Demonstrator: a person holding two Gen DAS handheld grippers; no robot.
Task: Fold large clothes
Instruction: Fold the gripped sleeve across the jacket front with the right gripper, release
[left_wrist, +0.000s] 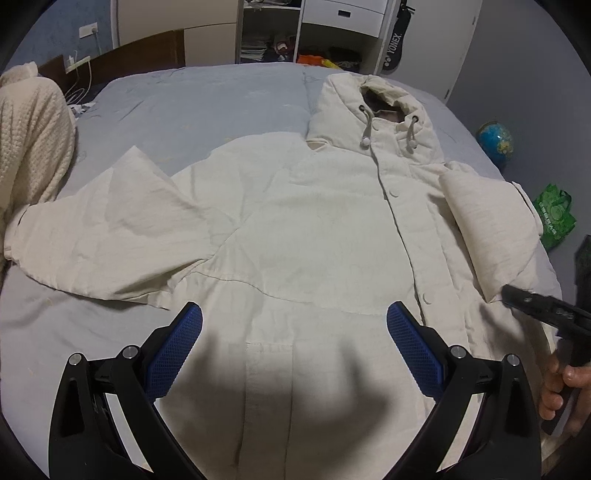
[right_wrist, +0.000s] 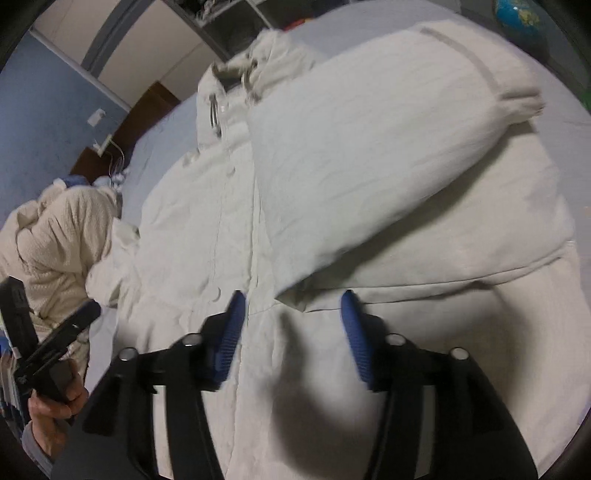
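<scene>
Cream hooded padded coat (left_wrist: 332, 229) lies front-up, spread on pale blue bedsheet (left_wrist: 207, 96), hood (left_wrist: 384, 110) toward far shelves. One sleeve (right_wrist: 369, 155) is folded over the chest; the other sleeve (left_wrist: 110, 236) is out sideways. Left gripper (left_wrist: 294, 321) hovers over the hem, jaws wide apart, nothing between. Right gripper (right_wrist: 293, 306) sits by the folded sleeve's cuff, jaws apart, empty.
</scene>
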